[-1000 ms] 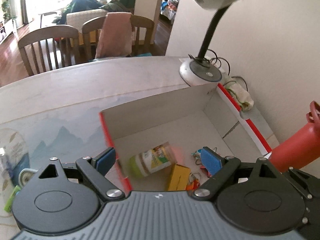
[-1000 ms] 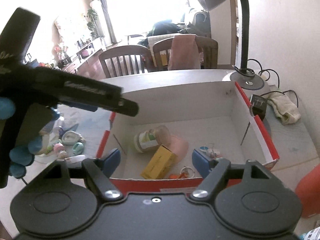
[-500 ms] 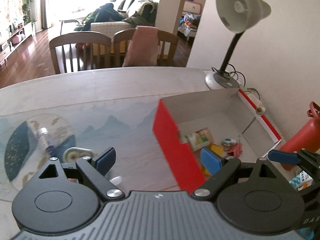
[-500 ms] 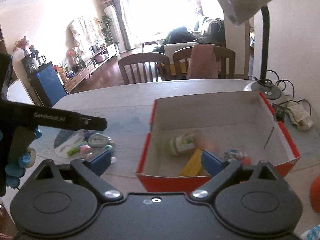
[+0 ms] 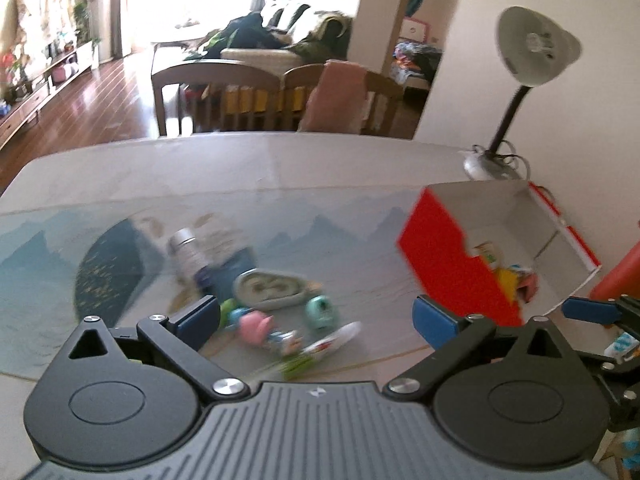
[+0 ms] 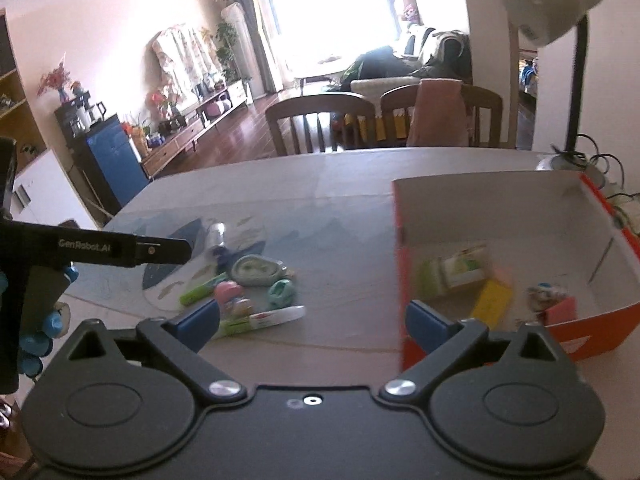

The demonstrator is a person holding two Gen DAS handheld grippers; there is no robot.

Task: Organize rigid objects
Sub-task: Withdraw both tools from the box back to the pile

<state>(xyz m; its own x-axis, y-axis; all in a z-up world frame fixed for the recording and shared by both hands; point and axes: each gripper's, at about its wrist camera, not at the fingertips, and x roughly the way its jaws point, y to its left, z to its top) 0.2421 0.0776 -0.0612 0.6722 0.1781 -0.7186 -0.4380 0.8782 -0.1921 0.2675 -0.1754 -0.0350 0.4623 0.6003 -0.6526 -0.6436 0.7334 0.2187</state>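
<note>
A pile of small items lies on the printed mat: an oval pale-green case [image 5: 272,288] [image 6: 254,270], a teal round piece [image 5: 318,312] [image 6: 282,292], a pink toy [image 5: 256,324] [image 6: 228,294], a white tube [image 5: 332,338] [image 6: 276,316] and a silver-capped bottle [image 5: 186,248] [image 6: 216,236]. My left gripper [image 5: 316,316] hovers just short of the pile, its jaws opening with nothing gripped. My right gripper [image 6: 314,320] is open and empty, between the pile and the red box [image 5: 448,256] [image 6: 592,326]. The box holds a green-lidded jar [image 6: 456,270], a yellow carton [image 6: 492,300] and small trinkets.
A desk lamp [image 5: 532,52] [image 6: 560,0] stands behind the box by the wall. A red bottle [image 5: 624,276] is at the far right. Wooden chairs [image 5: 224,96] line the table's far edge. A blue-gloved hand [image 6: 40,340] holds the left gripper's body [image 6: 120,246].
Both grippers have swung left, away from above the red box toward the pile on the mat. Both pairs of jaws stand wider than before.
</note>
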